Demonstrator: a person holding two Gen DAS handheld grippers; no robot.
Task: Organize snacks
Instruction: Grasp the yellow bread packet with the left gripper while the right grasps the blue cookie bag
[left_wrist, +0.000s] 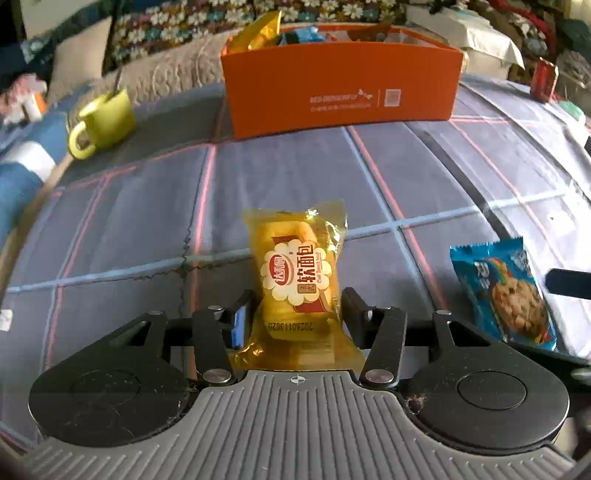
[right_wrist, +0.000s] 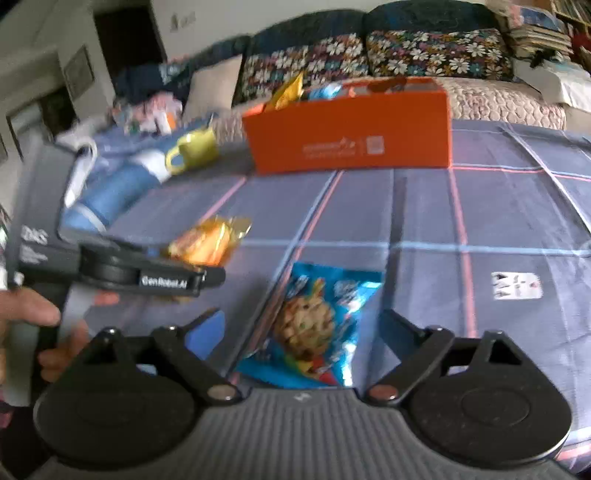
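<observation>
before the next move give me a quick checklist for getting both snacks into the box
1. Left tongs closed on the yellow bread packet: ok, the fingers sit against both its sides.
2. Right tongs around the blue cookie packet: ok, it lies between open fingers, not gripped yet.
3. Cookie packet clear of the bread packet: ok, apart on the checked cloth.
4. Orange box open on top: ok.
5. Room left in the box: cannot tell, packets already poke out.
6. Green mug clear of the path: ok, it stands left of the box.

One yellow bread packet (left_wrist: 299, 280), one blue cookie packet (left_wrist: 509, 291), one orange box (left_wrist: 340, 85), one mug (left_wrist: 105, 120).
</observation>
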